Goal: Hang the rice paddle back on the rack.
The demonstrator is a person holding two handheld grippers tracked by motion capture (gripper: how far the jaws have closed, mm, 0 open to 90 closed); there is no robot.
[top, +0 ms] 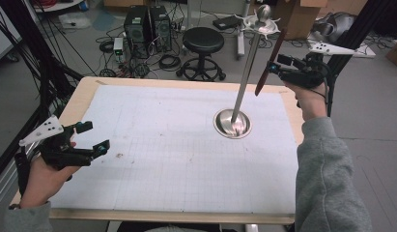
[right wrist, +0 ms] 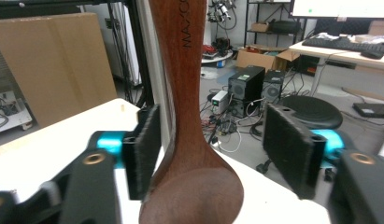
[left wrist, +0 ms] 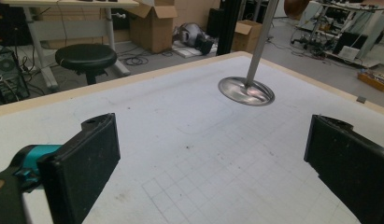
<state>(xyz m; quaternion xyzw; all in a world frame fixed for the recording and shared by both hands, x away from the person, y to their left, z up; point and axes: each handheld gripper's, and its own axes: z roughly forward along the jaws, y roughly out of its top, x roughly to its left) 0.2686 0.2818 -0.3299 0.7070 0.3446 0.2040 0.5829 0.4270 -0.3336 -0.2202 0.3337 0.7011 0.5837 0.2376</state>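
Right gripper [top: 276,67], upper right of the high view, has its jaws standing apart with the wooden spoon [top: 271,63] between them; in the right gripper view one pad [right wrist: 145,149] lies against or just beside the spoon's neck [right wrist: 187,116] while the other pad is well clear, so the grip reads as released, not clenched. The spoon hangs bowl-down, upper right of the high view, its handle running up to the arms at the top of the metal stand [top: 244,77]; whether it is truly hooked there I cannot tell. Risk 1: if the hook has not caught, the spoon drops onto the table [top: 177,145] or off its far right edge once the jaws clear. Risk 2: pulling the gripper away sideways could drag the near pad along the spoon, swing it and unseat it. Risk 3: a knock on the thin pole could rock the stand on its round base [top: 232,123]. Left gripper [top: 92,137], lower left of the high view, is wide open and empty, resting low over the mat. Count: one spoon, one stand, two grippers, one table; one black stool [top: 203,41] on the floor behind.
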